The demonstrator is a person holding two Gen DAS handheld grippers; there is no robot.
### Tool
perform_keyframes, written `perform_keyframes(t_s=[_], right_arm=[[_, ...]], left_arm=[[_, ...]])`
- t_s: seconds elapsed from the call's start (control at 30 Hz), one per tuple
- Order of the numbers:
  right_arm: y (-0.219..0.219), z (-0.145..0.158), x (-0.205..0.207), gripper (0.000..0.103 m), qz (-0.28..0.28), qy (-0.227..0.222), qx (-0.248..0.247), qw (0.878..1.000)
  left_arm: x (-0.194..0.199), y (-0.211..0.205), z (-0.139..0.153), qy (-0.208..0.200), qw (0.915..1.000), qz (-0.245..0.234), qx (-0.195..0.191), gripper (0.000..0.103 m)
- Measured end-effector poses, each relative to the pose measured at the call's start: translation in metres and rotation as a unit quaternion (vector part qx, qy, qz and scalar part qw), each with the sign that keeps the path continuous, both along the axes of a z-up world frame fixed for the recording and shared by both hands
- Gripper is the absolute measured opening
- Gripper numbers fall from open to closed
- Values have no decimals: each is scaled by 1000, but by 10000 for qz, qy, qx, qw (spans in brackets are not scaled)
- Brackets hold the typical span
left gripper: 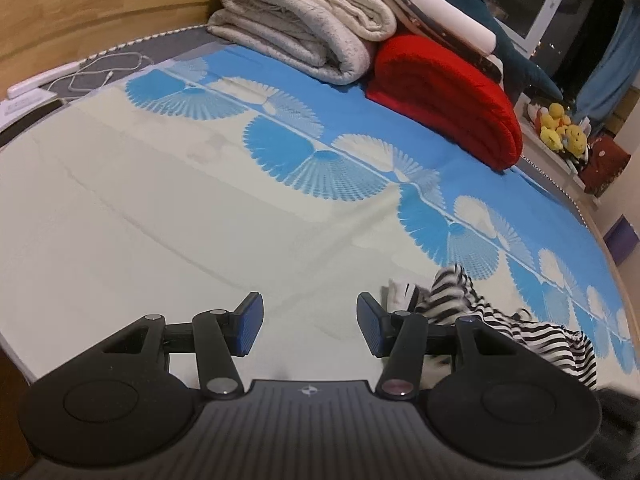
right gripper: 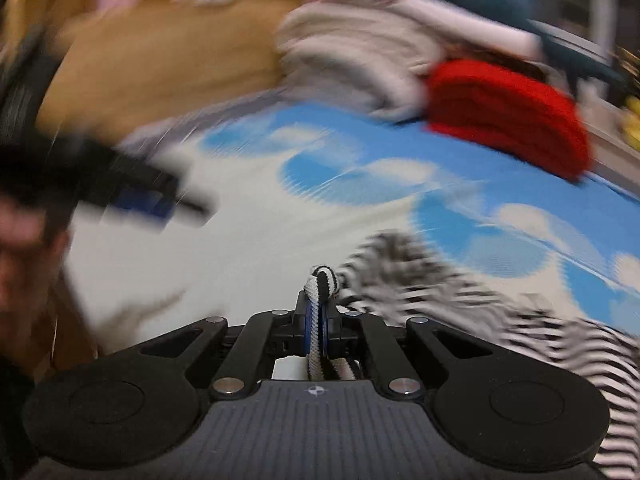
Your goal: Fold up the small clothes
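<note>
Pickup is the step in hand: your right gripper (right gripper: 318, 322) is clamped on an edge of the black-and-white striped knit garment (right gripper: 460, 300), bunched on the blue-and-cream bedsheet (left gripper: 160, 208). Your left gripper (left gripper: 310, 326) hangs open, empty. Next, pinch a second edge and spread it flat.

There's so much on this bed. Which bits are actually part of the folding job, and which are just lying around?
Part of the job:
striped garment, pinched in the right gripper
left gripper, open and empty

Just lying about:
red blanket
grey and cream blankets
white charger cable
yellow plush toys
</note>
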State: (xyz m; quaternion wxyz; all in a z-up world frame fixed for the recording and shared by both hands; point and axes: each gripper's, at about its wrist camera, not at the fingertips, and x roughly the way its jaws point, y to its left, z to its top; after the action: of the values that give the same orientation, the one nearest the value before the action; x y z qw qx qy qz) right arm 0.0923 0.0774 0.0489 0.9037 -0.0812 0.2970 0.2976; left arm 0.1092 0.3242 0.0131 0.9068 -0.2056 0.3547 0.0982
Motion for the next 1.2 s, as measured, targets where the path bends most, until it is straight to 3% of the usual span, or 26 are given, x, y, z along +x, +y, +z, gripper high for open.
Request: perform_keyframes(t_s=[0.1,0.17,0.27,0.33,0.37,0.47,0.53,0.6,0.67,0.8,0.9,0.93,1.0,1.17,1.2], right_arm=[[-85,30,11,4,-908,46,856,9922],[-159,39,13,4,-1721,201,1577,9722],[-264,29,-1,4,-3102,267,2021,9286],[-323,8,-11,4,-3992,461,1950,8947],[-352,-9,-14,4,-4491,809,1701,8734],[-408,-49,-14,8,-5029,1919,1536,8286],[-432,-53,-18,9,-5164,2168,1623,8124],[-447,-38,-20,12,-5082,1916,1646,8234],[-455,-20,-16,29,-4846,1703,1720,8406],[-447,4,31,31,-3571,1519,1819,9035],[-431,3,71,38,-2817,1473,1637,9339],[-427,0,82,42,-2664,1516,1669,9371],[-425,-15,110,43,-2531,1734,1914,9323],[-425,-65,162,44,-2800,2695,2648,8825],[-425,-67,167,44,-2779,2743,2726,8793]], left_arm=[[15,-36,7,-65,9992,-252,287,57],[25,-62,11,-134,9980,-466,398,57],[40,-104,12,-177,9958,-807,395,57],[51,-132,11,-183,9937,-1042,374,57],[56,-147,11,-179,9923,-1165,376,57],[68,-196,6,-150,9860,-1611,402,57],[73,-225,1,-111,9802,-1933,415,57],[78,-253,-5,-52,9714,-2353,323,57],[81,-277,-12,32,9614,-2740,237,57],[85,-311,-26,247,9466,-3214,66,57],[88,-320,-34,398,9424,-3319,-102,57],[89,-322,-37,467,9416,-3326,-229,57],[94,-320,-42,620,9402,-3304,-553,58],[102,-327,-57,1023,9338,-3268,-1041,60],[104,-330,-59,1073,9321,-3301,-1031,61]])
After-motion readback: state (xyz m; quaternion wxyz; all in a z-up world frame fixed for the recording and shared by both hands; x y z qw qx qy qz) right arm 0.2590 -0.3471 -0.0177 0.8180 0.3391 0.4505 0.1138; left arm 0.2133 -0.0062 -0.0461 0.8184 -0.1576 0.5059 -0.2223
